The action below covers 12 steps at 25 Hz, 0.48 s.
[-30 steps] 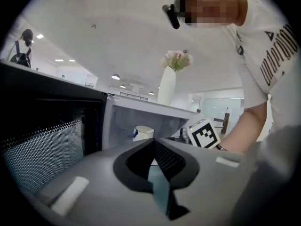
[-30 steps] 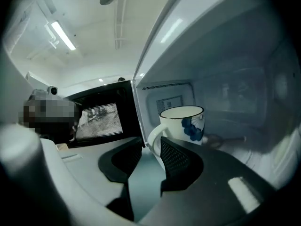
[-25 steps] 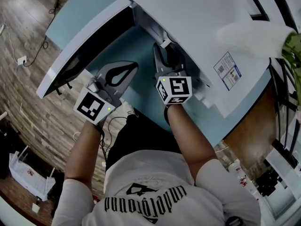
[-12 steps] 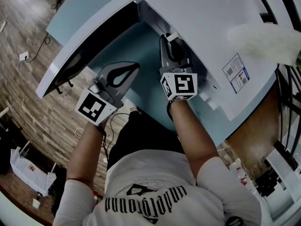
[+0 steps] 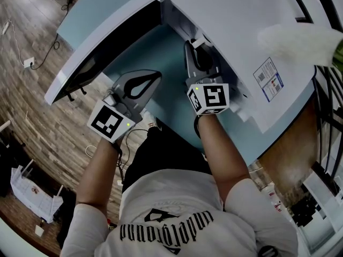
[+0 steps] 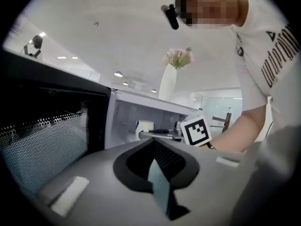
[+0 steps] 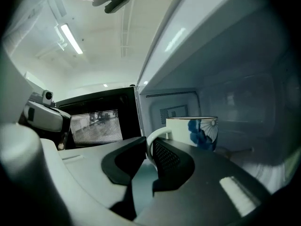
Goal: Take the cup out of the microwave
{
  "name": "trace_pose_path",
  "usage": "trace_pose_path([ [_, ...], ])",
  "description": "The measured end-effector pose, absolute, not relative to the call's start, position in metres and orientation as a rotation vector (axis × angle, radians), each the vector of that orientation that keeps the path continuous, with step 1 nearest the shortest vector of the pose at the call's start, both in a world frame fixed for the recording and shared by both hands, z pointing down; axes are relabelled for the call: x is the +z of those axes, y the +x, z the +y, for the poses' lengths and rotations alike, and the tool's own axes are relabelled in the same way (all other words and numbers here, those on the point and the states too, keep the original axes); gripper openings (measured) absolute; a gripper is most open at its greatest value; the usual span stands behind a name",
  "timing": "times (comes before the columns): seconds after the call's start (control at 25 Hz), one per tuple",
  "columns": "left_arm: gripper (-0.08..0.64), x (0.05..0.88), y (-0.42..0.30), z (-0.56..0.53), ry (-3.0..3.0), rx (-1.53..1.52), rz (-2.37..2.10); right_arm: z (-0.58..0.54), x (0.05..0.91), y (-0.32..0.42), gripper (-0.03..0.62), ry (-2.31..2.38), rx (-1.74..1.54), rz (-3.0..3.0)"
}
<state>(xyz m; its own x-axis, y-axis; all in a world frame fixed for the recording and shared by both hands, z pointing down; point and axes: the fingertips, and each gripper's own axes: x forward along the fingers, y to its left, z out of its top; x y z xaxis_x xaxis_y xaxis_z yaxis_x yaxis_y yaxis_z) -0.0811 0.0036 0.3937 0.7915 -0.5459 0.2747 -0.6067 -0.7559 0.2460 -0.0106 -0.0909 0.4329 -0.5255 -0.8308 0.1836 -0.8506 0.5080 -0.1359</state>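
Observation:
The white microwave stands on the table with its door swung open to the left. Inside it sits a white cup with a blue flower print, also seen from the left gripper view as the cup. My right gripper reaches into the cavity. Its jaws have just been closing and now pinch the cup's handle between them. My left gripper hovers in front of the open door, shut on nothing.
The teal table carries the microwave. A white vase with flowers stands on top of the microwave. The open door's mesh window is close on the left gripper's left. Wooden floor with cables lies to the left.
The head view has shifted slightly. Both grippers keep about the same places relative to the microwave, the right one still in its mouth.

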Motion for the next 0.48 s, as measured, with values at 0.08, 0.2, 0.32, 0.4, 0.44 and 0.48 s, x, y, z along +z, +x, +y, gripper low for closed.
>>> trace_pose_path([
  [0.08,0.051,0.390,-0.083,0.007,2.661,0.266,-0.888,-0.083,0.430,-0.013,0.049,1.466,0.312,-2.653],
  [0.2,0.051,0.385,-0.087,0.015,2.667,0.262,-0.898,-0.067,0.426,-0.018,0.049,1.444,0.311,-2.663],
  [0.32,0.051,0.380,-0.090,0.026,2.677,0.260,-0.901,-0.048,0.422,-0.024,0.049,1.423,0.304,-2.674],
  [0.4,0.051,0.375,-0.093,0.036,2.687,0.255,-0.900,-0.034,0.418,-0.028,0.049,1.415,0.301,-2.679],
  [0.44,0.051,0.372,-0.095,0.041,2.692,0.253,-0.900,-0.027,0.416,-0.031,0.049,1.411,0.297,-2.682],
  [0.48,0.051,0.370,-0.097,0.047,2.698,0.251,-0.900,-0.019,0.413,-0.034,0.049,1.406,0.287,-2.686],
])
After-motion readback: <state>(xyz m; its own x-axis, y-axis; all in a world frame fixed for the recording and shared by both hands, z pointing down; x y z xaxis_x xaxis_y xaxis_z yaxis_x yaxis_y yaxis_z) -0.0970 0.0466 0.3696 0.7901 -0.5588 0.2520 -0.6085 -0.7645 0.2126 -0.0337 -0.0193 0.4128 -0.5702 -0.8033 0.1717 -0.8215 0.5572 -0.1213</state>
